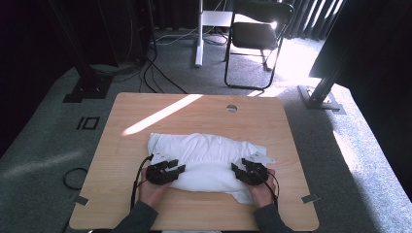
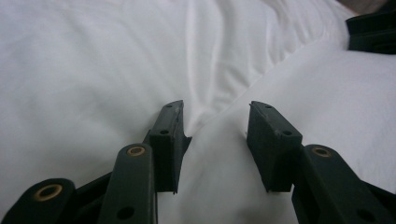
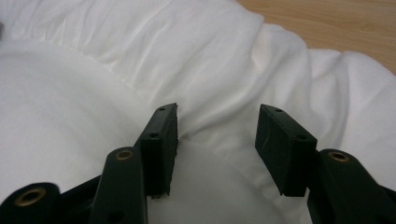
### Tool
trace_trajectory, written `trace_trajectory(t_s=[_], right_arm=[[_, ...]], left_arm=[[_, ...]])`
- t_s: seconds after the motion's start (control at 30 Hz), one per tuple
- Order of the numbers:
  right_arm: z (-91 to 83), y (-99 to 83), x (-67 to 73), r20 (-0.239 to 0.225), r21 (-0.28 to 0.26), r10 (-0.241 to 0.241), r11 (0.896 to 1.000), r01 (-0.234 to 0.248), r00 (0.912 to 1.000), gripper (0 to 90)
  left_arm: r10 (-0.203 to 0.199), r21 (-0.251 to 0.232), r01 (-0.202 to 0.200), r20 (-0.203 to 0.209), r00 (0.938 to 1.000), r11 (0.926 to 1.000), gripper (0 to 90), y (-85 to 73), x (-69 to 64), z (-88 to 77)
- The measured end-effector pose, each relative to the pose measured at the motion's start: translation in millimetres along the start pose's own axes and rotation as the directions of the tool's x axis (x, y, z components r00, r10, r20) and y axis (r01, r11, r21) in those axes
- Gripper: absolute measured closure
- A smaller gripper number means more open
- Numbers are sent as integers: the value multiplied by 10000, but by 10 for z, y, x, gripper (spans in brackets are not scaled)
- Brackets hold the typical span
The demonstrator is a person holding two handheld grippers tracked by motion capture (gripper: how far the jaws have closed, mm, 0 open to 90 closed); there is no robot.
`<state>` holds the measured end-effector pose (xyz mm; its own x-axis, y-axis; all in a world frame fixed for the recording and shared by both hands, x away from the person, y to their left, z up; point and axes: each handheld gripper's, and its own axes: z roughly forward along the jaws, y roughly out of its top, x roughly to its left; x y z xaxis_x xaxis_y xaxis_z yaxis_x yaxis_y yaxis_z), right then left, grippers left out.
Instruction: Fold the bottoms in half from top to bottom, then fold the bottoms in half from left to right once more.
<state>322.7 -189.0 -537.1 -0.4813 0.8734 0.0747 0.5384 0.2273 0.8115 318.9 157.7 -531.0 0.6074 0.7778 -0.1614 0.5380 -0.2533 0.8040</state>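
Observation:
A white cloth (image 1: 209,155), rumpled and folded over, lies across the middle of a wooden table (image 1: 145,111). My left gripper (image 1: 179,169) rests at the cloth's near left part, pointing toward the right. In the left gripper view its jaws (image 2: 215,108) stand open on the cloth (image 2: 93,56), with a raised fold running between them. My right gripper (image 1: 235,169) sits at the cloth's near right part, pointing left. Its jaws (image 3: 218,110) are open too, over a ridge of the cloth (image 3: 140,46), and bare tabletop (image 3: 336,18) shows beyond.
A round hole (image 1: 231,108) marks the table's far edge. Bits of tape (image 1: 80,199) stick out at the near corners. On the carpet behind stand a black folding chair (image 1: 257,34), a white stand leg (image 1: 199,43) and loose cables (image 1: 155,77).

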Motion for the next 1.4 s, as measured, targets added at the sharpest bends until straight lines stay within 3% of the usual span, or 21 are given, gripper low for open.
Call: trace_trajectory(t_s=[0.07, 0.2, 0.33, 0.43, 0.7, 0.97, 1.03, 1.1, 1.13, 1.2, 1.27, 1.3, 1.4], right_arm=[[-34, -26, 4, 57, -42, -96, 9999, 96, 9999, 481], [-106, -152, 19, 264, 304, -420, 9987, 412, 9988, 480], [-26, -223, -7, 81, 625, -229, 9978, 223, 9997, 480], [51, -193, -22, -78, 830, -240, 9962, 246, 9997, 481], [282, -55, -39, -502, 718, -221, 9971, 257, 9985, 481], [332, -50, -37, -567, 491, -182, 9986, 210, 9982, 482], [332, -51, -38, -569, 481, -189, 9986, 216, 9982, 482], [332, -55, -41, -584, 454, -179, 9988, 205, 9981, 483], [332, -57, -42, -590, 444, -190, 9988, 216, 9981, 483], [331, -62, -46, -605, 416, -194, 9989, 219, 9980, 483], [332, -64, -46, -612, 401, -189, 9990, 213, 9979, 483], [332, -65, -47, -617, 390, -190, 9990, 214, 9979, 483], [331, -68, -46, -613, 371, -182, 9991, 205, 9980, 483]], left_arm=[[69, 73, -68, -89, 9999, 10000, 569, -17, 10, -27], [127, 672, -88, -588, 9982, 9977, 565, -144, 52, -22], [158, 746, -107, -677, 9976, 9972, 565, -186, 78, 38], [314, 843, -230, -996, 9945, 9962, 565, -150, 92, 73], [-403, 546, 485, -1421, 9890, 9973, 562, -80, 331, 121], [-417, 377, 490, -1736, 9839, 9981, 519, -102, 335, 116], [-594, 316, 661, -1792, 9820, 9973, 474, -90, 337, 91], [-613, 7, 629, -2144, 9748, 9980, 351, -57, 347, 12], [-656, -235, 616, -2494, 9662, 9978, 308, -36, 360, -45], [-844, -547, 701, -3346, 9386, 9960, 139, 12, 409, -129], [-1380, -474, 1296, -3443, 9287, 9904, 55, 33, 522, -153], [-1619, -324, 1604, -3363, 9277, 9865, 32, 28, 590, -142], [-2276, -134, 2386, -3563, 9062, 9710, 32, -26, 730, -69]])
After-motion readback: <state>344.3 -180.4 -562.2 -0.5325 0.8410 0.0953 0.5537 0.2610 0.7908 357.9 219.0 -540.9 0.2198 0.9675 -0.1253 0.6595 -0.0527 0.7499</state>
